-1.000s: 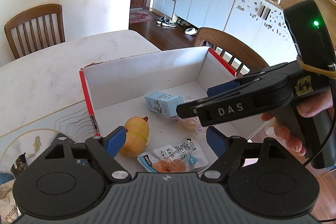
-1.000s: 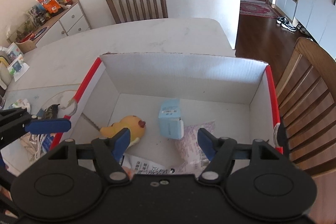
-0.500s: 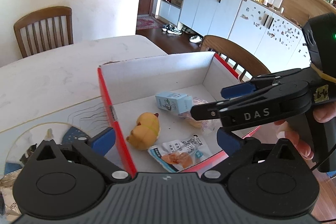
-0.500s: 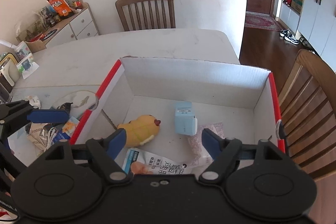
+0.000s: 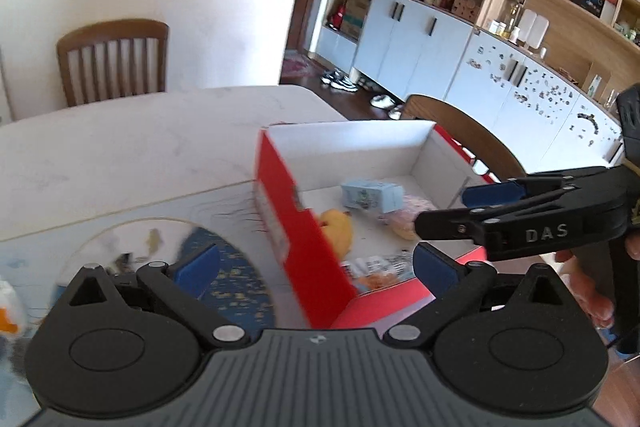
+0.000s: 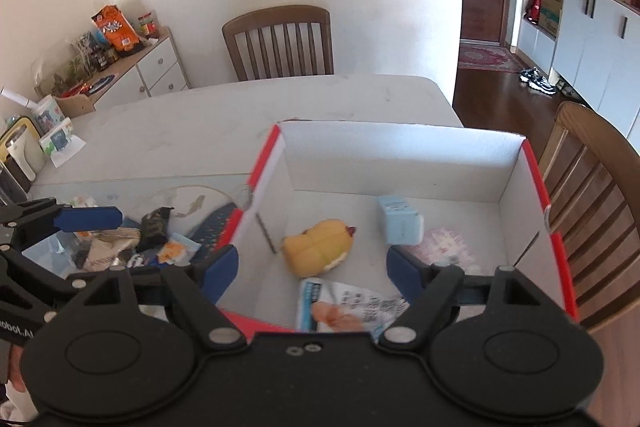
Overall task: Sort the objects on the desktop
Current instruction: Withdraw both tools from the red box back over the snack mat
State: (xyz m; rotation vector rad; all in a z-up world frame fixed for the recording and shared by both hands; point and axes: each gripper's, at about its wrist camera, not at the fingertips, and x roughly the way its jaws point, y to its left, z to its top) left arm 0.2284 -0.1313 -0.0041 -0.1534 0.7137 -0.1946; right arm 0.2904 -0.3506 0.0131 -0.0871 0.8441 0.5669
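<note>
Right now your left gripper (image 5: pixel 316 263) stands wide and empty, straddling the red side wall of the cardboard box (image 6: pixel 400 155). Your right gripper (image 6: pixel 312 267) is released too, nothing between its blue pads, hovering over the box's near edge. Inside lie a yellow plush toy (image 6: pixel 320 247), a pale blue carton (image 6: pixel 400 225), a pink packet (image 6: pixel 448 247) and a blurred snack pouch (image 6: pixel 352 307). Loose wrappers (image 6: pixel 132 243), probably snacks, sit on the table (image 6: pixel 200 119) left of the box.

White walls, wooden chair (image 6: pixel 278 41), seemingly dark wood floor (image 6: pixel 496 83).
</note>
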